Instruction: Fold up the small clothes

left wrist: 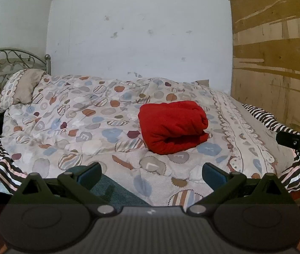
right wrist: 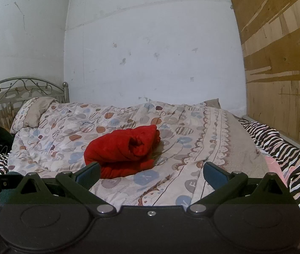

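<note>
Looking through the left wrist view first: the left claw (left wrist: 151,172) sits at the bottom of the frame with its blue-padded fingers spread wide and nothing between them. Just right of centre, the red garment (left wrist: 172,127) lies on the patterned quilt (left wrist: 75,114) as a thick bundle, doubled over with a rounded fold on its right end. It's well apart from the claw. At the right edge you can catch a bit of the other tool poking in. There's a pillow (left wrist: 20,89) in the upper left by the metal headboard (left wrist: 6,58), and a striped sheet (left wrist: 264,116) peeks out from under the quilt.

Over in the right wrist view, the right claw (right wrist: 151,172) is also splayed open and empty, down at the bottom. The red bundle shows just left of centre here, its lower edge close behind the left finger tip, though I can't tell if they touch.

My guess is this piece is basically folded and both tools are backed off. It looks lumpy, so the next move is probably either a tidy-up press or grabbing the bundle to set it aside. I don't see another garment waiting.
</note>
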